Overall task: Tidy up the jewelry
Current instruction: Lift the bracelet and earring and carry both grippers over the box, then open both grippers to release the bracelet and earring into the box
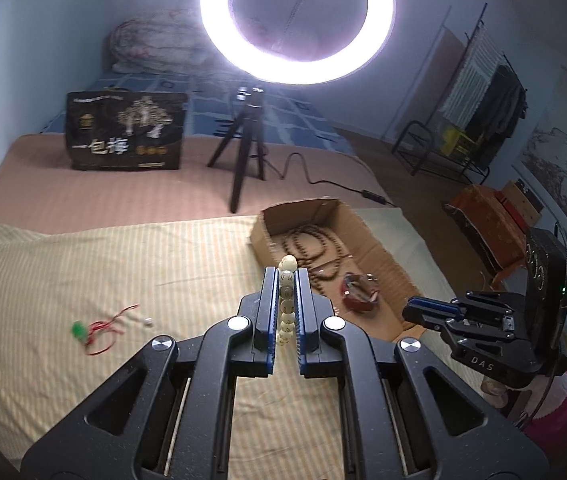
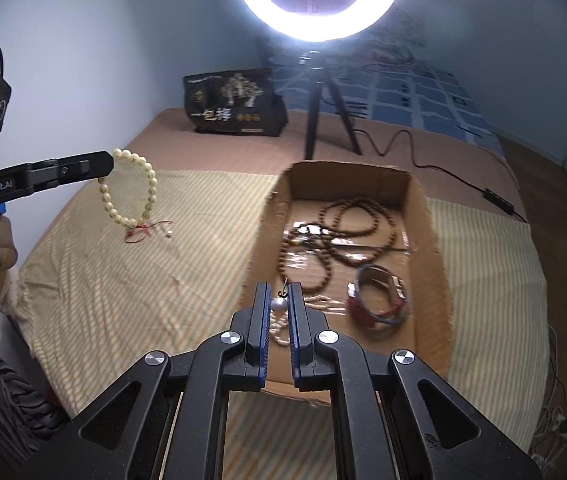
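Both grippers are built of matte black plastic linkages, studded with round silver screws, with blue-edged jaws. "GenRobot.AI" is printed on the left gripper (image 2: 109, 166), "DAS" on the right gripper (image 1: 407, 314).

Pale blue-grey painted walls (image 1: 63, 40) enclose a dim room. A glowing white ring light (image 1: 297, 68) on a short black tripod (image 1: 243, 152) stands on a bed covered by a brown ribbed blanket (image 1: 103, 192), near its far edge. A yellow striped cloth (image 1: 83, 264) overlies the bed's near part. At the far left corner stands a black printed gift bag (image 1: 125, 132). A black metal rack (image 1: 467, 92) stands on brown flooring (image 1: 395, 168) beside the bed's right edge.
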The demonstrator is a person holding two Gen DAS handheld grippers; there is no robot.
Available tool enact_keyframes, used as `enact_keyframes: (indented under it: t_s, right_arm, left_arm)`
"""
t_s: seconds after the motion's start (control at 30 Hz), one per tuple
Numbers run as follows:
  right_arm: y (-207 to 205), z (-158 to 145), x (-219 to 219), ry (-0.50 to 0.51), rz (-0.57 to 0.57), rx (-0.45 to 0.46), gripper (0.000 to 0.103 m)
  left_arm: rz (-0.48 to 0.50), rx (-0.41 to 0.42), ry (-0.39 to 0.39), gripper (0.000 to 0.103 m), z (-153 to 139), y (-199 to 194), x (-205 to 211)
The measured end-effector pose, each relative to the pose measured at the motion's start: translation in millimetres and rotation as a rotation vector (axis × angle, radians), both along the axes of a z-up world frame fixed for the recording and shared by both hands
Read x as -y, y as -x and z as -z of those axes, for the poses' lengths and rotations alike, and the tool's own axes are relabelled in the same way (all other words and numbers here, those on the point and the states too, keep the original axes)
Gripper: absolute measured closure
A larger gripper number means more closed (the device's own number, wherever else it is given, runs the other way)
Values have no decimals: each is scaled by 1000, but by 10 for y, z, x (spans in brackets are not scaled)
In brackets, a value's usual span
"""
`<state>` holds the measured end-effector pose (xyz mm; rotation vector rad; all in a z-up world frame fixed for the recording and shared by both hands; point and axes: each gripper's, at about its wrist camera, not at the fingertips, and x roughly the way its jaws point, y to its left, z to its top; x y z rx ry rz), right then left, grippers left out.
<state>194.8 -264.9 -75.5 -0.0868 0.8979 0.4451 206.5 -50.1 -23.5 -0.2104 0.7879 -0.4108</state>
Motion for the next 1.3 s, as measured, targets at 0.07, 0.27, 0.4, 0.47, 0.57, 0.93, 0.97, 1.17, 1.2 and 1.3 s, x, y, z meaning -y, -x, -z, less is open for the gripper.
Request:
enact_keyframes:
  t_s: [0.07,0.27,0.4,0.47,0.57,0.93,0.97,1.17,1.2,1.3]
  right_arm:
    - [-6,9,74,3,14,-1,96]
    - [-16,49,247,12,44,-10,96]
    - [-40,92,316,18,60,-21,96]
    - [-60,122,351,19,67,-30,96]
    - [-86,174,397,20,78,-45,96]
    - [-165,368,547,9,112,-105,96]
    - [-168,379,553,9,113,-108,96]
    - [-202,415,562,6,117,-121,96]
    - [-205,417,561,7,117,-121,96]
    - [-219,428,555,17,115,-122,92]
  left_arm:
    - [13,2,4,98,1,-31,105]
    - [46,-1,7,98,40,-113,375]
    - [58,-13,3,98,111,-185,523]
    - [63,-18,-3,98,148,-219,588]
    - [70,-27,-12,98,209,-277,681]
    - [108,-60,-55,98,437,-403,993]
    - [110,-63,-55,98,447,-407,1005]
    - [111,-72,-66,98,503,-456,1046]
    - [110,-72,-67,98,503,-458,1048]
    - [106,-77,-71,97,507,-474,1046]
